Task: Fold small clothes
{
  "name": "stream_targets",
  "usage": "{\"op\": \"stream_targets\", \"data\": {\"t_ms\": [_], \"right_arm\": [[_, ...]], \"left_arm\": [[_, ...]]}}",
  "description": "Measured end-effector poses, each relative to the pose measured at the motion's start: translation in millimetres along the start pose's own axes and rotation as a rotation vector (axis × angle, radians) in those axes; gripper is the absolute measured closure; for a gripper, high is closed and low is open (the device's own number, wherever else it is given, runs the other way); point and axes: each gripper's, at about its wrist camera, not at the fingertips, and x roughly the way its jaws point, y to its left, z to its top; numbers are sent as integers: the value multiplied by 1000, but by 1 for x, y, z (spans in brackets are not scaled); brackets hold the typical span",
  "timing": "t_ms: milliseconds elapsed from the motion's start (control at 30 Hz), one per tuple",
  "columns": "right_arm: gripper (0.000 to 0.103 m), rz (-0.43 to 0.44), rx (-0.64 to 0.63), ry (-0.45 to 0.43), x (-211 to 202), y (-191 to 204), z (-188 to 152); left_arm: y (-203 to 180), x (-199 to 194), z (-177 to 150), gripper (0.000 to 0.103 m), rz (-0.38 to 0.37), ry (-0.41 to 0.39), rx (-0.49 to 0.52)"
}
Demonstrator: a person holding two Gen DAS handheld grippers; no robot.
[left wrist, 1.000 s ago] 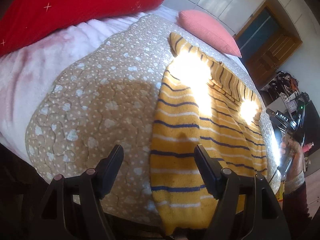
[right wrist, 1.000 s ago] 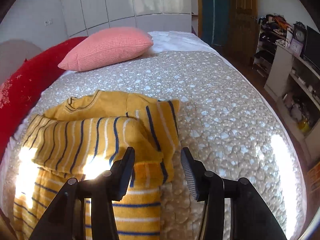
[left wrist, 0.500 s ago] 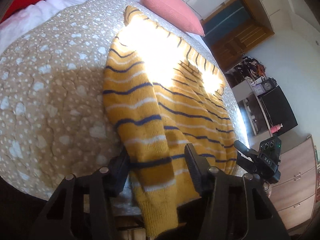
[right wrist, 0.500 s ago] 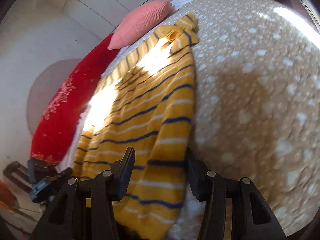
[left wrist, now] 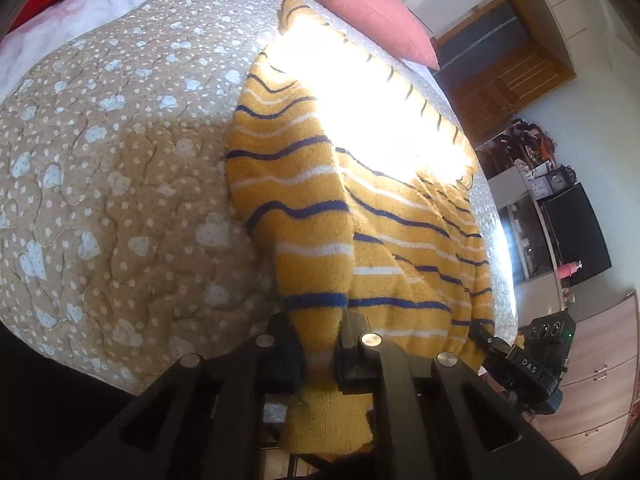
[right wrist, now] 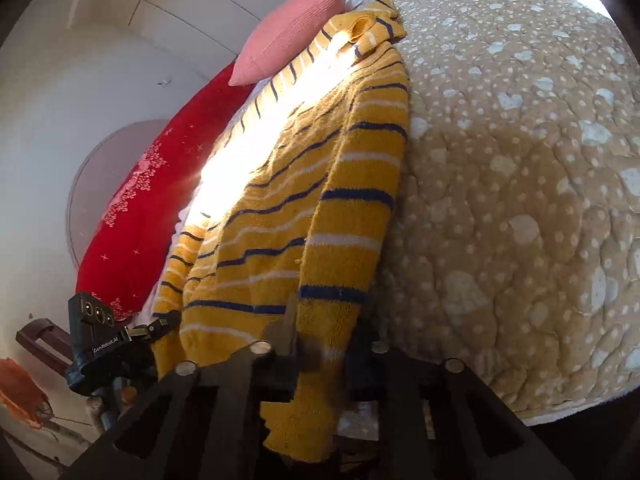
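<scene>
Bedspread [left wrist: 120, 168]: beige, quilted, white hearts and dots.
Pink pillow [left wrist: 372, 12]: on the bed's far end.
Red cushion [right wrist: 140, 200]: along the bedside.
Wooden door [left wrist: 508, 76]: beyond the bed.

Fuzzy knit sweater [left wrist: 312, 216] on a quilted cotton bedspread [left wrist: 100, 168] (matt, puckered stitching); ribbed pillow [left wrist: 372, 12].

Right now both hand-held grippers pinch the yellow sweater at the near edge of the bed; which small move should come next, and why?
Probably lift both corners together and carry the hem toward the collar. The left hand-held gripper and right hand-held gripper each clamp the striped sweater, whose hem hangs over the quilt edge.
</scene>
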Motion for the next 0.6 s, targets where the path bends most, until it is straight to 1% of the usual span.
{"op": "stream_targets", "data": {"t_ms": [67,133,200,267,400,467,533,600], "right_arm": [[92,8,3,4,-3,0,6],[92,31,-11,-8,-13,5,8],[93,60,-36,-22,-28,11,6],[93,92,-40,-36,-46,14,-1],[93,170,-5,-38,-70,13,-22],[93,165,-8,-25,-76,12,-35],[93,158,-9,8,-72,8,-46],[93,118,-21,28,-67,6,-51]], "left_arm": [[-6,-11,1,93,32,-27,25],[-16,-32,-3,94,42,-69,67],[-23,-56,-11,96,40,-110,92],[-25,-75,-21,96,19,-132,90],[-24,-95,-44,96,-9,-139,79],[-17,-97,-54,96,-3,-137,66],[-9,-94,-57,96,6,-127,40],[-2,-90,-53,96,12,-109,15]]}}
